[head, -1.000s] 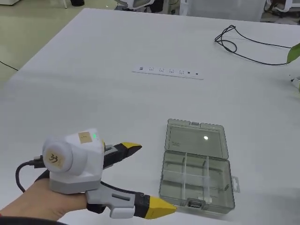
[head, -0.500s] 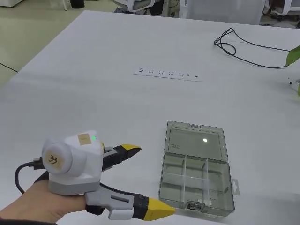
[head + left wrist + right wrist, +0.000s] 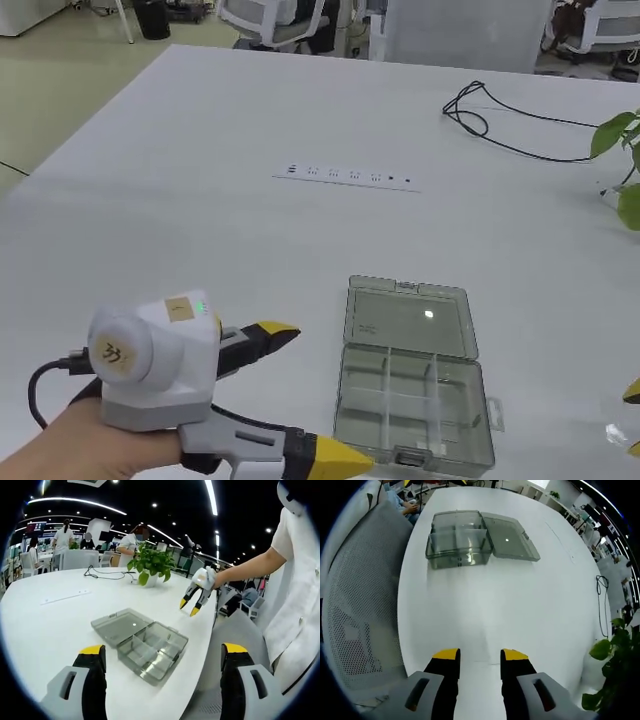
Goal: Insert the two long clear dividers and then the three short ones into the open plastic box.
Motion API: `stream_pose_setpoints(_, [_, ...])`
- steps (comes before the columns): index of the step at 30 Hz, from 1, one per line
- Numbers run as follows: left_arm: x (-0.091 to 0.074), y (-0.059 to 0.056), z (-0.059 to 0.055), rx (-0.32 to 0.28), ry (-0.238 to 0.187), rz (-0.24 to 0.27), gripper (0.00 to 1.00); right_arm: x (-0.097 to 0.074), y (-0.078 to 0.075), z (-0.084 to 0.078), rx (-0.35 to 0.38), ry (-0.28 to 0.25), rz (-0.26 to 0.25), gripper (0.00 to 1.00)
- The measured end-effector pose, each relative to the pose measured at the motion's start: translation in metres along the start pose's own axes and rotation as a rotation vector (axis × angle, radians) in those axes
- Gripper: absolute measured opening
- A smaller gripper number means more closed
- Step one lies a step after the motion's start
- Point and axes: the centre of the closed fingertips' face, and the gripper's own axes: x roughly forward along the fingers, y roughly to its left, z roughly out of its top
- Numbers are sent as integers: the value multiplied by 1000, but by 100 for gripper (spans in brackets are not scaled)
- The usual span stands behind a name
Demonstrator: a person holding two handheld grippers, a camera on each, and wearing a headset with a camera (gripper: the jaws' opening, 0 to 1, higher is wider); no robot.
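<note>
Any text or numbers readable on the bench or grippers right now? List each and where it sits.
"33": round sticker on the left gripper, read tentatively.
Tan sticker on the same gripper: too blurred.
Mark on the box lid: too small.
Power strip markings: too small.

A broad white tabletop carries a flat white power strip and a looped black cable, a leafy green potted plant near one edge, pale green floor beyond and curved ceiling light strips overhead.
</note>
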Motion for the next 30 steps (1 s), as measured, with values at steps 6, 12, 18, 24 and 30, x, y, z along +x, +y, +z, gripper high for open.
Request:
stream_pose_setpoints(6, [4,0,7,-19,-3,-5,94,-21,0,33,-19,-57,-48,32])
stream_pose_setpoints(12, [9,-2,18,-37,-21,-9,90,-37,5,70,-44,-114,-86,32])
stream_pose_setpoints(18, [17,-9,34,-89,-57,-24,83,-48,12,105,-44,-193,-104,32])
stream_pose_setpoints(24, [27,-17,46,-175,-87,-39,72,-51,19,129,-74,-243,-128,32])
stream_pose_setpoints(30, [37,-25,53,-255,-106,-52,65,-57,35,150,-119,-256,-151,32])
